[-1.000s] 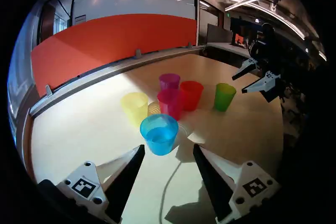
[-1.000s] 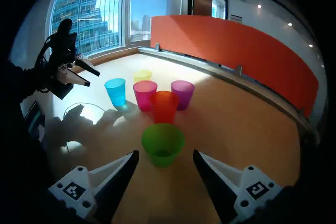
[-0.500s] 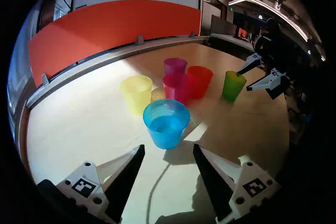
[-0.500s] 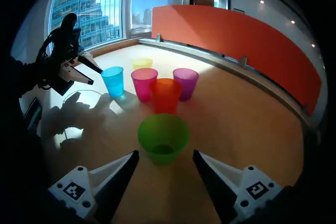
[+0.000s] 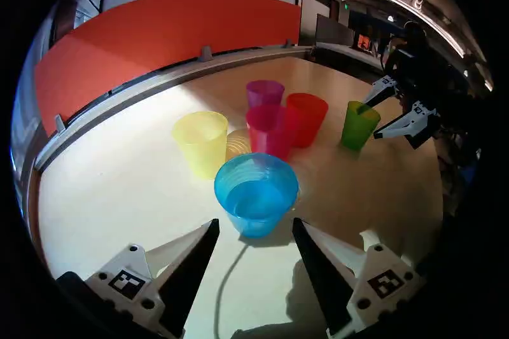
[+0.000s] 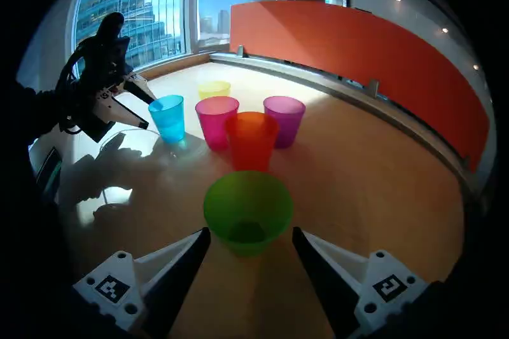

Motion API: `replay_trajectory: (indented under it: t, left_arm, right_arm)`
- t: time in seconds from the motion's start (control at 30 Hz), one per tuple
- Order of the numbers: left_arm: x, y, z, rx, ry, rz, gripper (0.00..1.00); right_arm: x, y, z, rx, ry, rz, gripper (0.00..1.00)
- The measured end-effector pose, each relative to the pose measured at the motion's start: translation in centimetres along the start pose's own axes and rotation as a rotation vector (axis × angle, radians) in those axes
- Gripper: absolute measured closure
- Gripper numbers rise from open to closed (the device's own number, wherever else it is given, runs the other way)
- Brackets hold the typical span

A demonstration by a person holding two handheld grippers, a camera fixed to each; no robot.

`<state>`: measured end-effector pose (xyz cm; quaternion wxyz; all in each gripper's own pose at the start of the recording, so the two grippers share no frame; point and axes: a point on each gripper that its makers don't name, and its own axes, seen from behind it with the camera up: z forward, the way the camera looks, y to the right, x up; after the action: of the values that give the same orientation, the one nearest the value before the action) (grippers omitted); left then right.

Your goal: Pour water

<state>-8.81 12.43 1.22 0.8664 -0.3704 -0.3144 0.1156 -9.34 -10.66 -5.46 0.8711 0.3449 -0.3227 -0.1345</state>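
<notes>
Cups, six of them, stand clustered mid-desk on the wooden desk (image 5: 114, 186). The left gripper (image 5: 254, 223) is spread wide, its fingertips flanking the foot of the blue cup (image 5: 256, 189), which holds water. Whether they touch it is hard to tell. Beyond it the yellow cup (image 5: 200, 143) stands on the side toward the desk edge with the orange partition (image 5: 159, 27). The pink cup (image 5: 270, 130) hides parts of the purple cup (image 5: 265, 91) and the red cup (image 5: 312, 116). The right gripper (image 6: 250, 231) is likewise released, the green cup (image 6: 248, 205) between its fingertips. What that cup holds is unclear. In the right gripper view the yellow cup is half hidden behind the pink one.
</notes>
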Motion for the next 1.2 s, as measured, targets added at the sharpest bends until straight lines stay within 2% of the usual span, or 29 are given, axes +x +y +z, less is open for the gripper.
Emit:
replay_trajectory:
  t: [0.3,0.57,1.2]
  left_arm:
    - [0.6,-0.4,1.6,-0.001,-0.012,0.020,0.15]
    - [1.4,-0.4,2.6,-0.013,0.005,0.002,0.15]
    - [2.9,-0.9,3.8,-0.002,0.026,-0.004,0.15]
  right_arm:
    - [0.4,0.1,1.0,0.006,-0.002,-0.010,0.00]
    - [0.8,0.1,1.6,0.012,0.004,-0.008,0.00]
    - [1.2,0.5,2.1,0.017,0.009,-0.010,0.00]
